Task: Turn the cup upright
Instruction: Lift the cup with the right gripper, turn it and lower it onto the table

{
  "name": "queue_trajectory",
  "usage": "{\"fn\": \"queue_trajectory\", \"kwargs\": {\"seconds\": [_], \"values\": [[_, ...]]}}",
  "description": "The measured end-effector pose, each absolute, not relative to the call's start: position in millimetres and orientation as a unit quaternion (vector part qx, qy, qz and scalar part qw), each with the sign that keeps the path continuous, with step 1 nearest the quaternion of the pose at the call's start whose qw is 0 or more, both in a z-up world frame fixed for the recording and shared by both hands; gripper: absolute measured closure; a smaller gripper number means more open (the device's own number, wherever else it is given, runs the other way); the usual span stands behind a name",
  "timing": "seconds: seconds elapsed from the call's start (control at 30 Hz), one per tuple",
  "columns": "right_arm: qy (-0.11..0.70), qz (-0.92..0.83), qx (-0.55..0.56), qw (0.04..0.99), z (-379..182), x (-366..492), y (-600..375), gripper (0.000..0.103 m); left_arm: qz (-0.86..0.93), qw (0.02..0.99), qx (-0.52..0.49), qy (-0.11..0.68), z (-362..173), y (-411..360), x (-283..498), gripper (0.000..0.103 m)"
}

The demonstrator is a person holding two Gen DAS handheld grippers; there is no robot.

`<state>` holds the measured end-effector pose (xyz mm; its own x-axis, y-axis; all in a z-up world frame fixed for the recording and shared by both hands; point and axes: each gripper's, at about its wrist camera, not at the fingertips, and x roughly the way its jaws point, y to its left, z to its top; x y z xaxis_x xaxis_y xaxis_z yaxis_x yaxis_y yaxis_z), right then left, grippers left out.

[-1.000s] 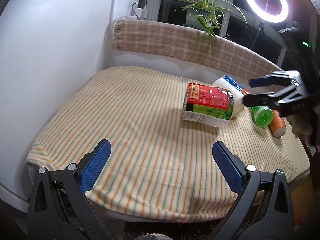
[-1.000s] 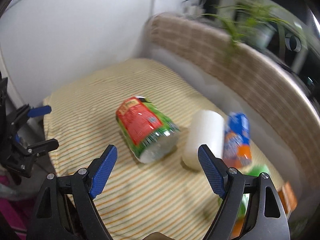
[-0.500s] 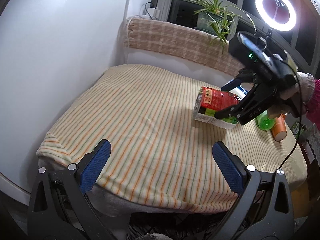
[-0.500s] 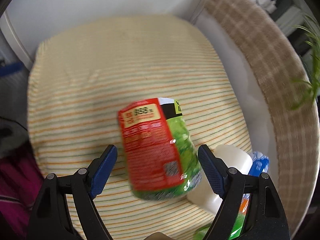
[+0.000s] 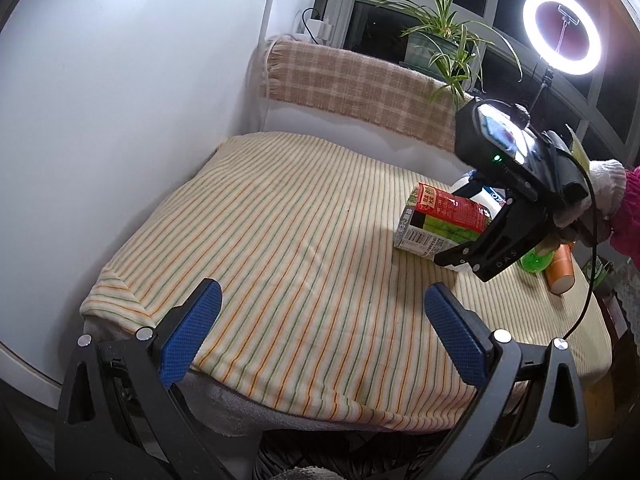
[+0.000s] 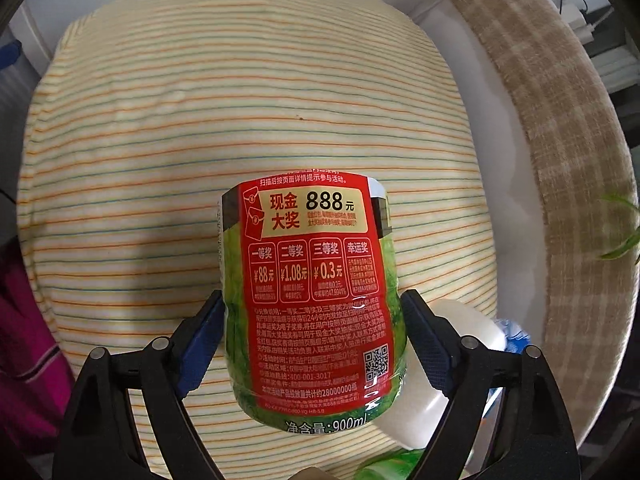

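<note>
The cup [image 6: 312, 292] is a clear plastic one with a red and green label, lying on its side on the striped tablecloth [image 6: 160, 120]. It also shows in the left wrist view [image 5: 440, 220] at the table's right. My right gripper [image 6: 312, 320] straddles the cup from above, with a blue pad close on each side; I cannot tell if the pads touch it. In the left wrist view the right gripper [image 5: 472, 236] reaches down over the cup. My left gripper [image 5: 320, 336] is open and empty above the table's near edge.
A white bottle [image 6: 452, 364] lies right beside the cup. A green bottle [image 5: 536, 260] and an orange container [image 5: 560, 272] lie at the table's right edge. A white wall [image 5: 120, 120] stands on the left; a checked cloth [image 5: 360, 84] hangs behind.
My right gripper has come down over the lying cup, which now sits between its pads. The left gripper has drawn back a little.
</note>
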<state>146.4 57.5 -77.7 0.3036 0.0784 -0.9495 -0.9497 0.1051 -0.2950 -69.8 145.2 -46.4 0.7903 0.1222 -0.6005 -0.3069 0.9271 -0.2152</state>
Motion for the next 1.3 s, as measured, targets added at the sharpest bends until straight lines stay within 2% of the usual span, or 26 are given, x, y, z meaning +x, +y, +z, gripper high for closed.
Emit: {"fn": "queue_trajectory", "kwargs": {"seconds": [0.23,0.47,0.7,0.87,1.1,1.3], "values": [[0.429,0.429,-0.438,0.664,-60,146,32,0.018,0.105,0.936,-0.148,0.302,-45,137,-66,0.0],[0.464,0.437,-0.234,0.734,-39,140,-36,0.018,0.084,0.938,-0.138,0.307,-45,124,-53,0.0],[0.517,0.354,-0.037,0.778,-58,148,-108,0.018,0.06,0.938,-0.135,0.314,-46,106,-35,0.0],[0.548,0.304,0.087,0.775,-86,158,-139,0.018,0.04,0.937,-0.131,0.322,-48,92,-26,0.0],[0.556,0.279,0.177,0.762,-105,171,-156,0.016,0.02,0.934,-0.133,0.33,-46,78,-16,0.0],[0.562,0.283,0.193,0.753,-104,164,-165,0.015,0.007,0.936,-0.131,0.326,-38,70,-8,0.0]]}}
